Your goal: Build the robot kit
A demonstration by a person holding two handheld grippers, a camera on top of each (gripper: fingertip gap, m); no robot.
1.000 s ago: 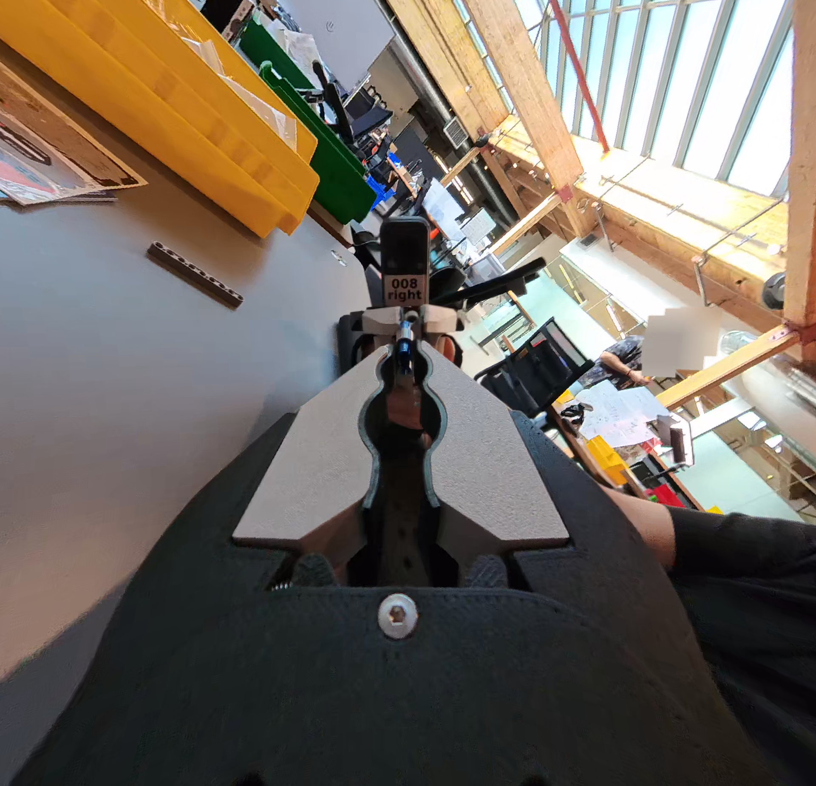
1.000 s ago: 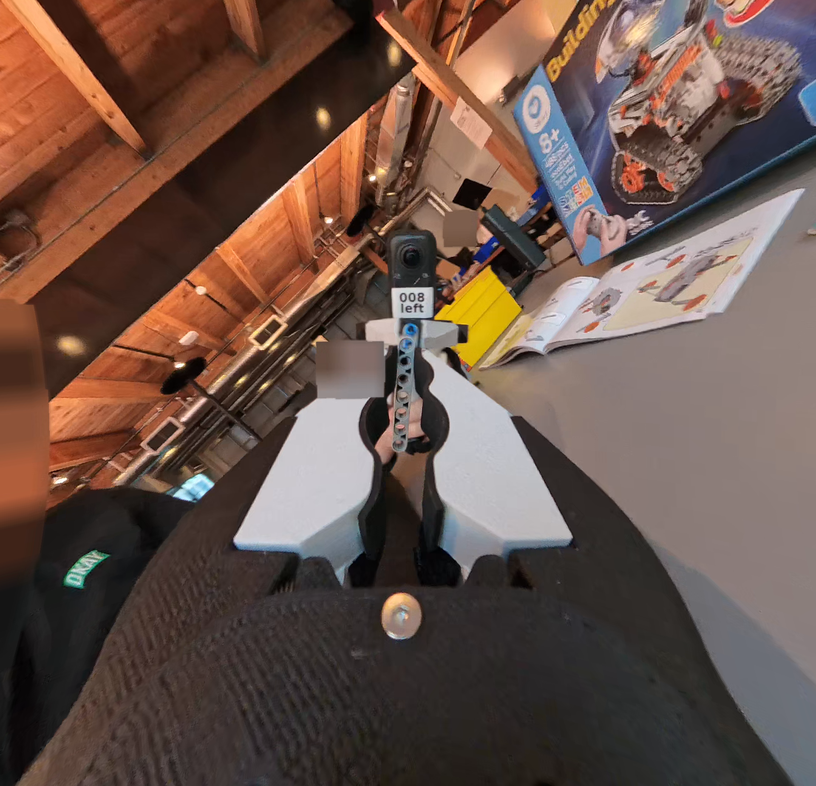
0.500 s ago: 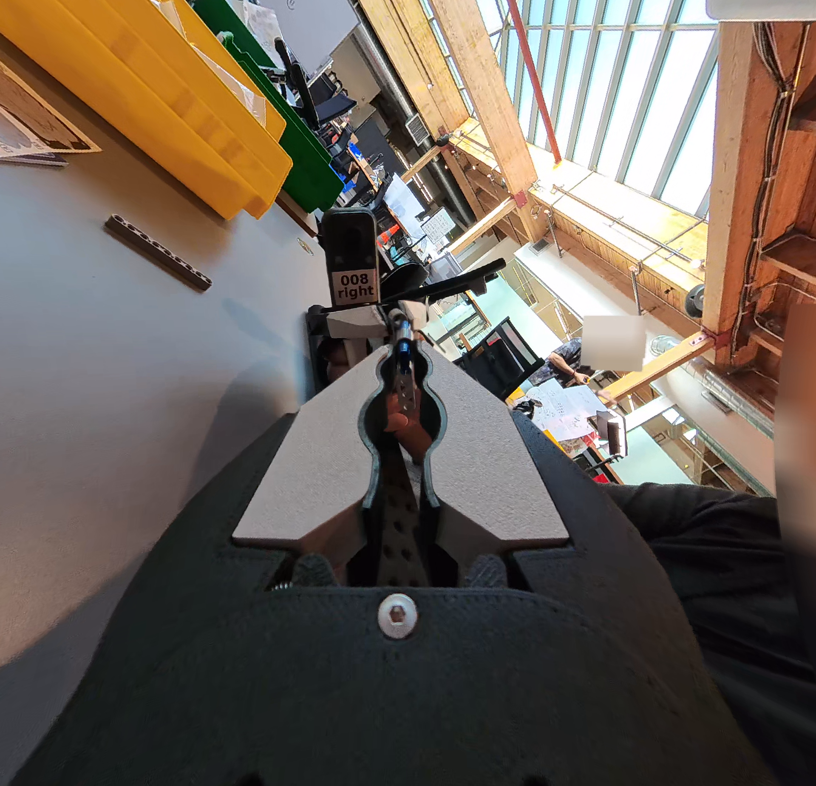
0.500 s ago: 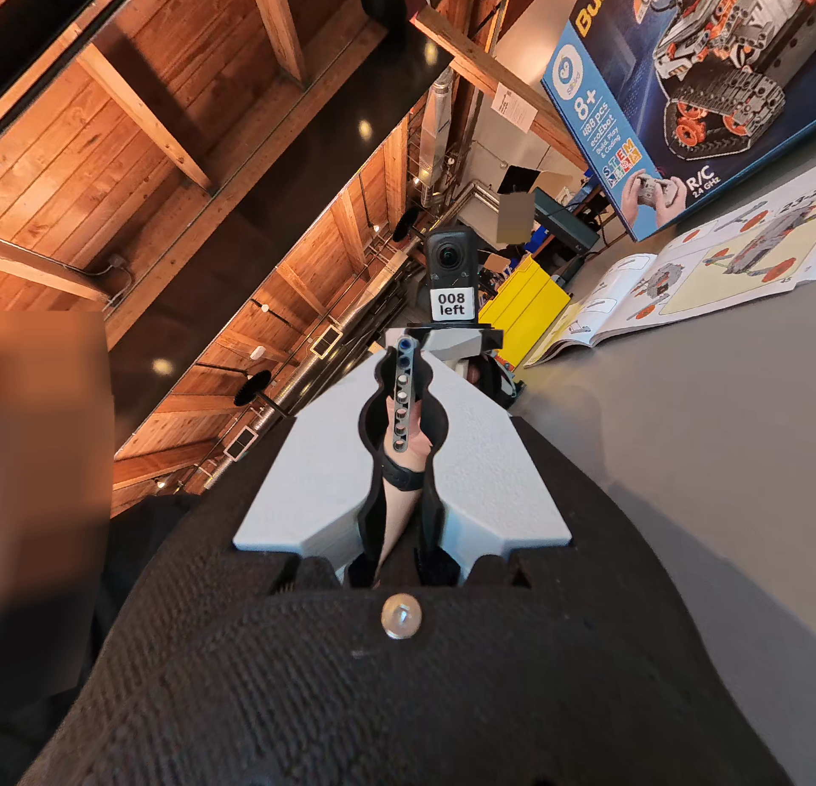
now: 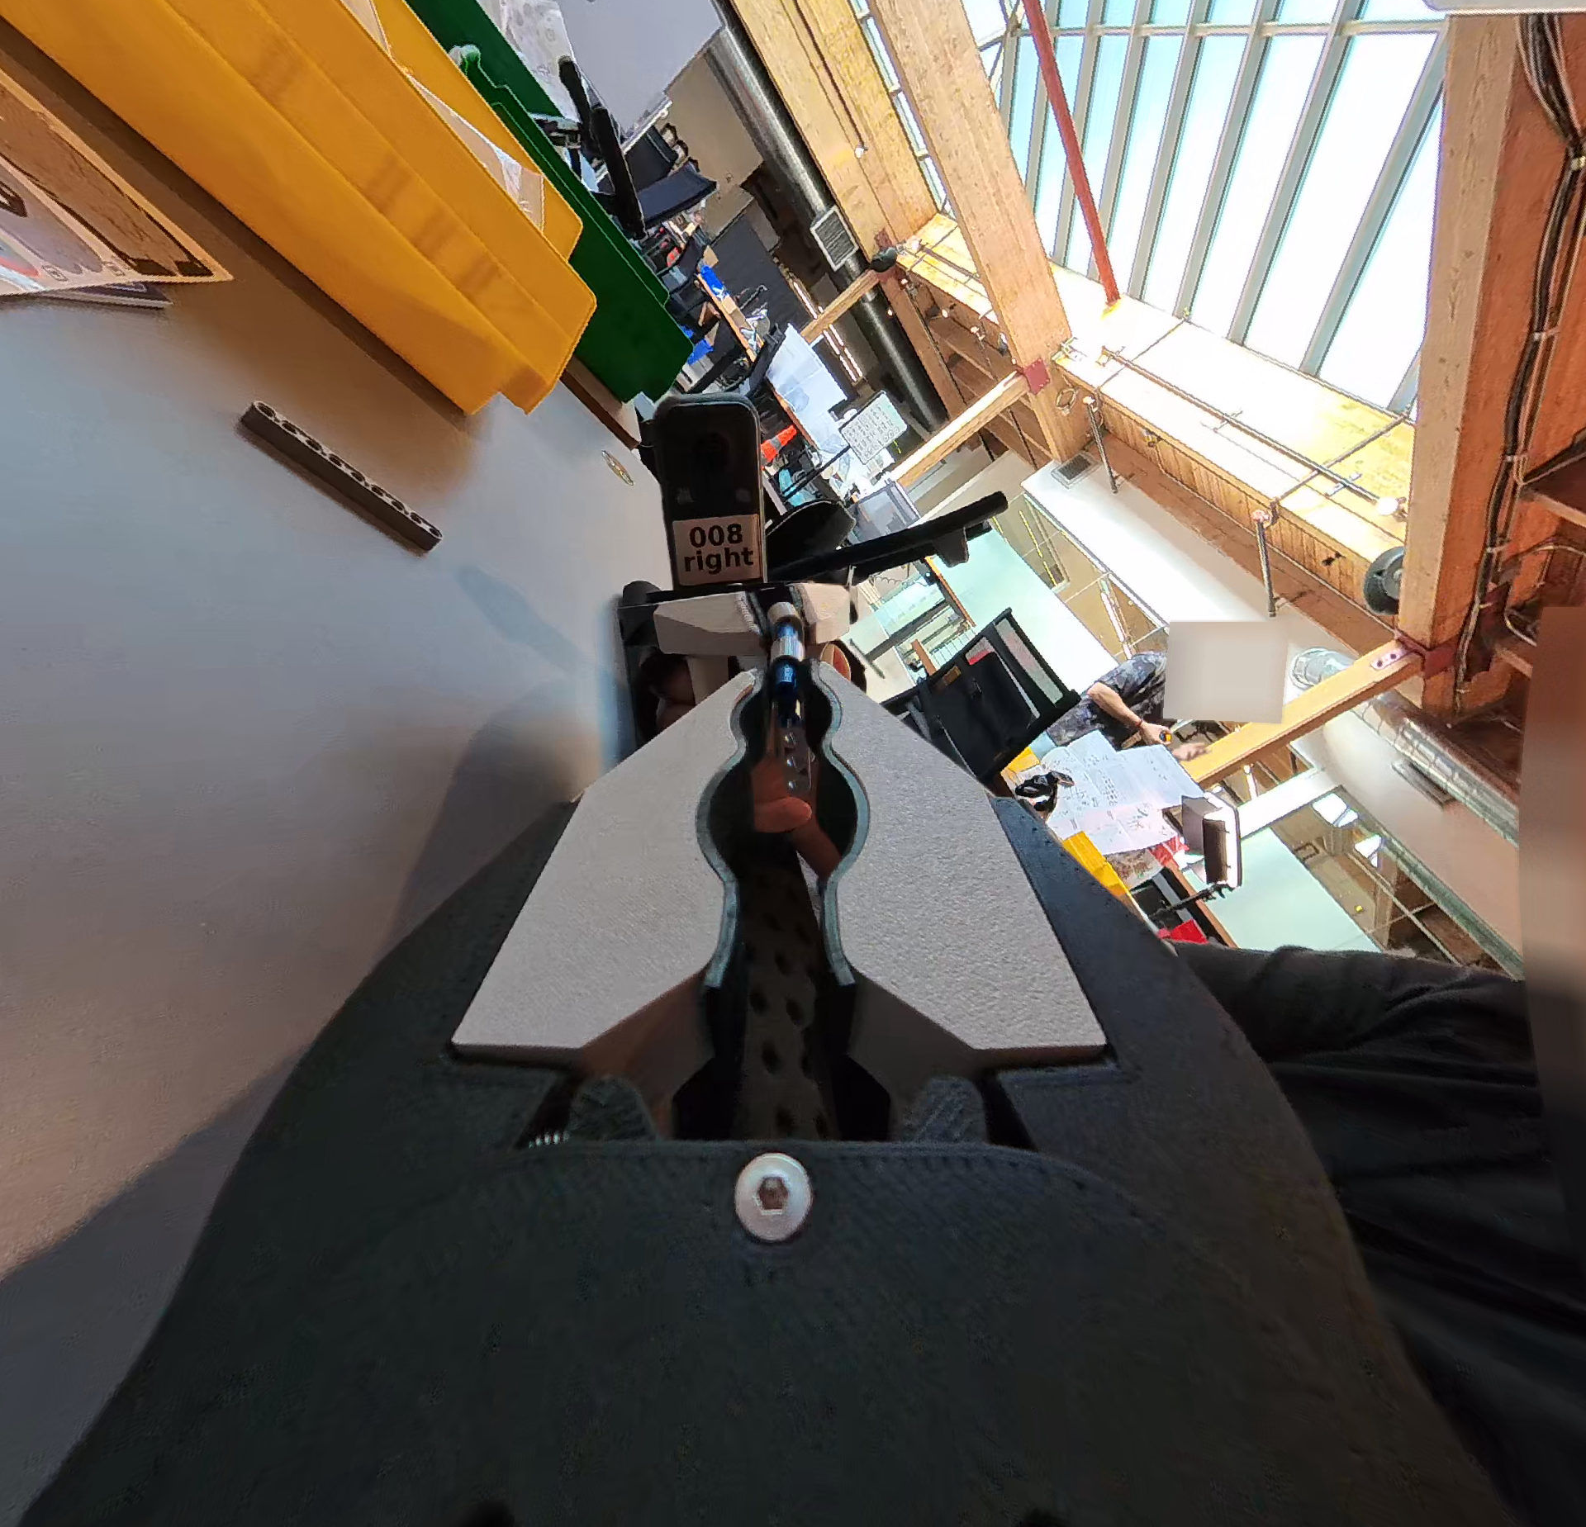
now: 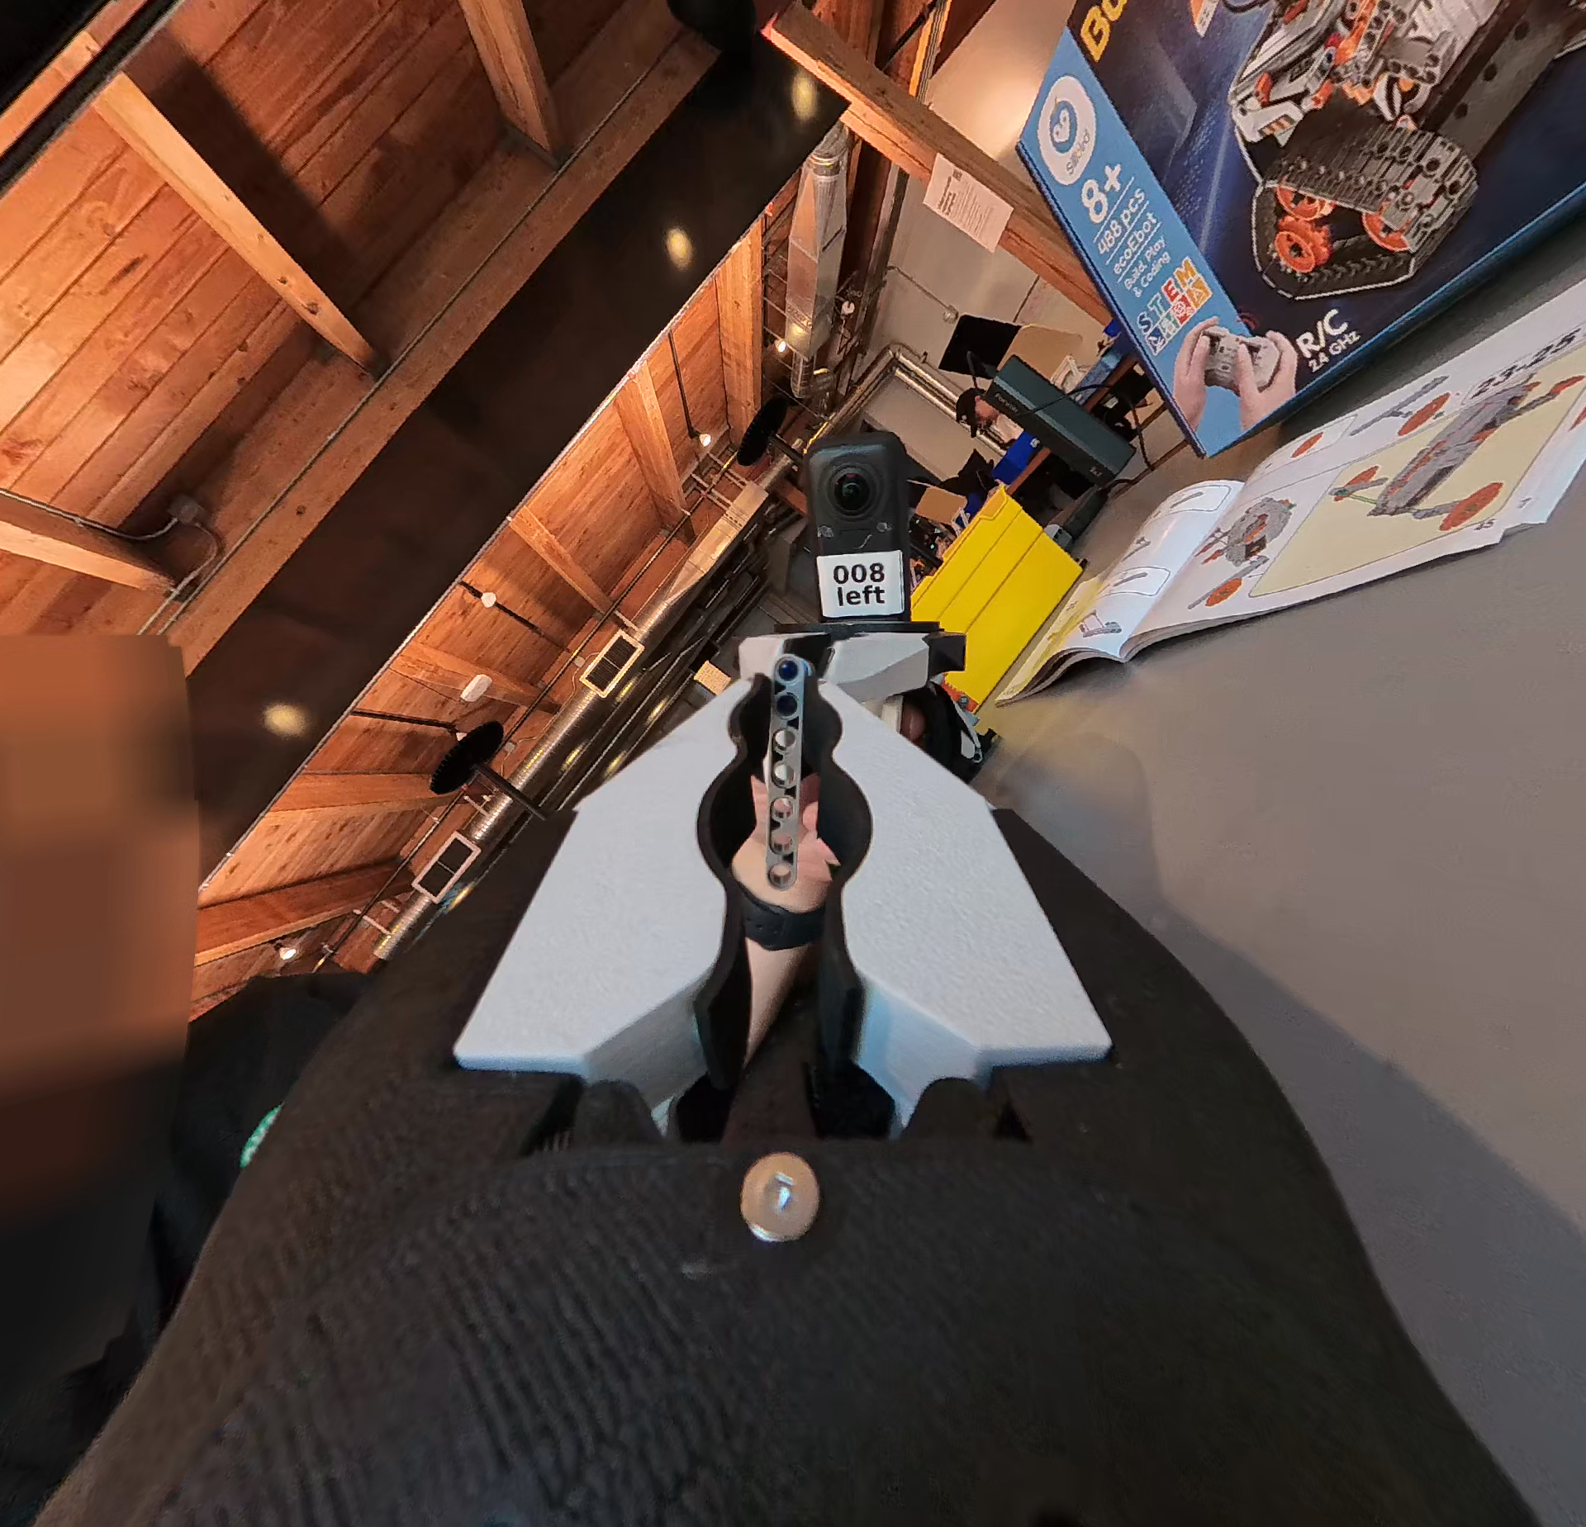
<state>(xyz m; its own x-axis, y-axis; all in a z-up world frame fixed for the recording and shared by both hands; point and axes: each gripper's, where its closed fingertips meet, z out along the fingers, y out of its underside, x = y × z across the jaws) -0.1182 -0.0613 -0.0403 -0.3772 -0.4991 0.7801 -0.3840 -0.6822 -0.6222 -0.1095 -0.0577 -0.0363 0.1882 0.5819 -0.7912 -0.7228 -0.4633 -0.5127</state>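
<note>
Grey perforated beam (image 6: 785, 786) pinched in right gripper (image 6: 785, 696), jaws closed on it, blue pin (image 6: 783, 671) in its far hole. Left gripper (image 5: 785, 688) jaws closed on blue pin (image 5: 783, 683) from opposite side, both held above grey table (image 5: 214, 714). Dark beam (image 5: 339, 475) lies far left near yellow bins (image 5: 343, 164); open booklet (image 6: 1270, 542) and toy box (image 6: 1339, 164) far right

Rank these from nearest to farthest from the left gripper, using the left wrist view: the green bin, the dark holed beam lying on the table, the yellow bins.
1. dark holed beam, alone on the grey table, upper left.
2. yellow bins, behind the beam along the table's far edge.
3. green bin, past the yellow bins' far end.

Measured from the left gripper.
</note>
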